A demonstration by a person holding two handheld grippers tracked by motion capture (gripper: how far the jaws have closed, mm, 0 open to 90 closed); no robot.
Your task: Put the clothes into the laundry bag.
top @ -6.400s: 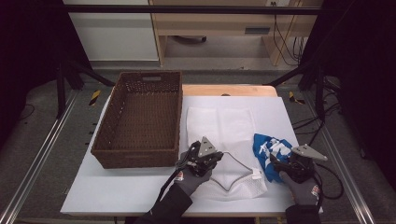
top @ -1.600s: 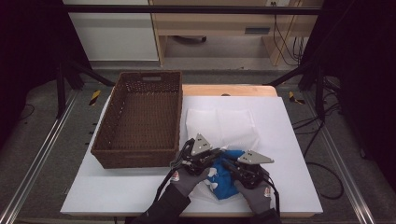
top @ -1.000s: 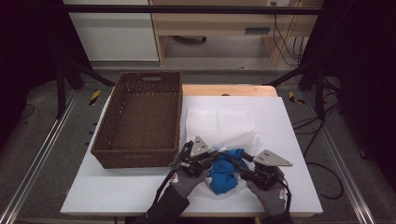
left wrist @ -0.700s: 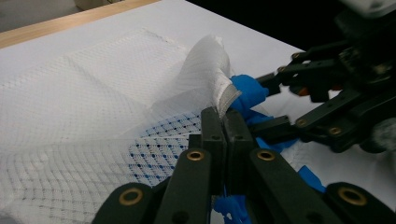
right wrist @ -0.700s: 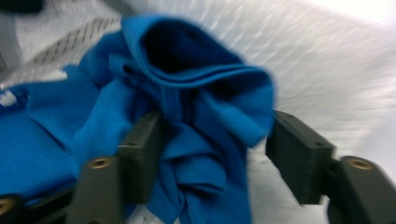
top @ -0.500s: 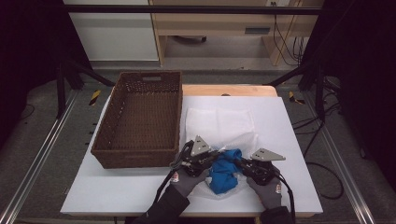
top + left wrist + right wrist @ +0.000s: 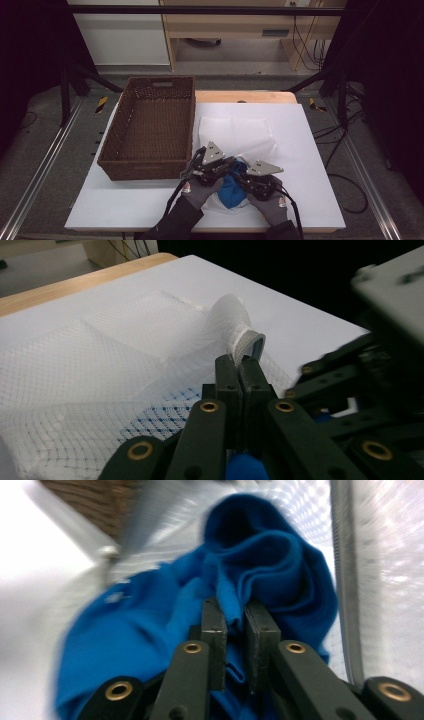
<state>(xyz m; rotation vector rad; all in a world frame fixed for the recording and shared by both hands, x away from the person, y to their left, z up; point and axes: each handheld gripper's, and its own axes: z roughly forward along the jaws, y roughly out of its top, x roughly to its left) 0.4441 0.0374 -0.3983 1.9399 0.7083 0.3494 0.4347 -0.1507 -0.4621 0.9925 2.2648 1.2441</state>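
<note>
Since the earlier frame the right claw (image 7: 239, 176) has carried the blue cloth (image 7: 233, 188) in from the right side of the worktop (image 7: 150, 205) to the near middle, where it now meets the left claw (image 7: 231, 163); the white mesh bag (image 7: 235, 131) has not shifted.

In the right gripper view, the right claw is clamped on a narrow fold of the blue cloth (image 7: 260, 575), a ridge of fabric standing between its jaws, the rest bunched just ahead of them and spilling to either side. In the left gripper view, the left claw (image 7: 242, 371) is pressed together on the bag's white bound edge (image 7: 246, 340), which loops up just beyond its tips; the mesh bag (image 7: 90, 370) spreads away ahead and to its left, with blue showing through the netting right beside the jaws.

Beyond both claws, the brown wicker basket (image 7: 150, 125) stands off to the left claw's left, apart from the cloth.

The cloth looks soft, light and limp: it will likely sag and bunch rather than hold shape, so a pinch on a thick fold such as this one seems the surest hold. The mesh looks flimsy and slack, probably collapsing shut unless lifted by its stiffer bound rim, which appears the best place to grip it.
</note>
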